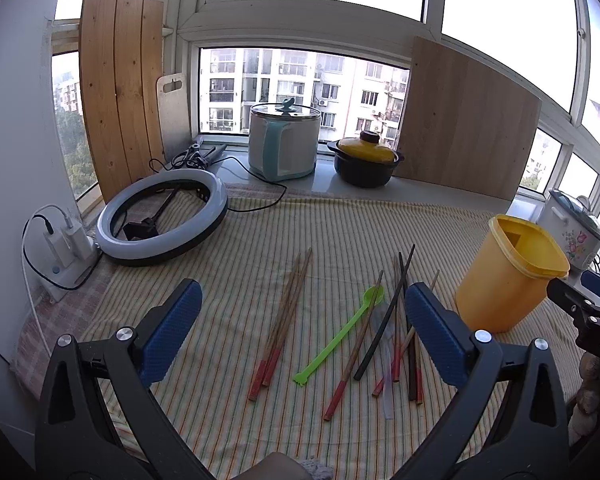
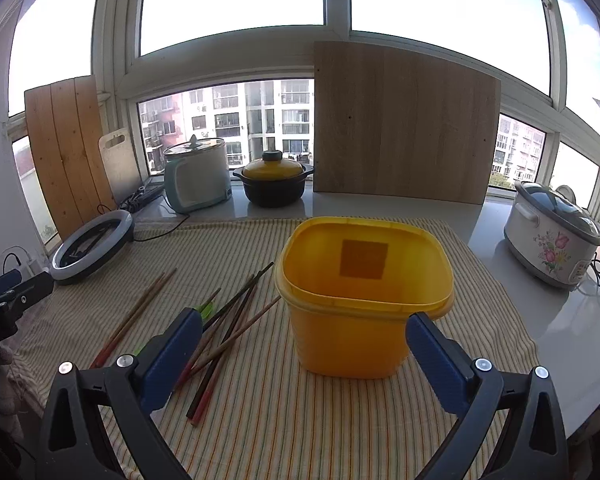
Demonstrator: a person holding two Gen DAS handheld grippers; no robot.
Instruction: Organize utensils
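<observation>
The chopsticks [image 1: 396,320] are lying loose on the striped cloth [image 1: 260,232] in the lower middle of the left wrist view — a neat pair [image 1: 284,316] left of centre, then a crossed heap to its right with the green spoon [image 1: 340,336] lying in among them. A clear utensil seems to be lying under the heap, though it is too faint to name. The yellow container [image 2: 364,304] is standing upright and apparently empty just right of the heap, filling the centre of the right wrist view.

The left hand-held gripper [image 1: 300,336] is hovering over the chopsticks with its jaws spread wide, holding nothing. The right hand-held gripper [image 2: 304,356] is likewise gaping wide and empty, framing the container.

Beyond the cloth, the ring light [image 1: 162,216] is resting at the upper left, and the pots are sitting along the window sill [image 1: 440,192] at the top.

The risks, as I judge them: the sticks are crossing one another, so closing on one may be dragging or flicking its neighbours off the table; thin round sticks may be rolling out of the pads; and the light container may be tipping if a long stick is being dropped against its rim.
</observation>
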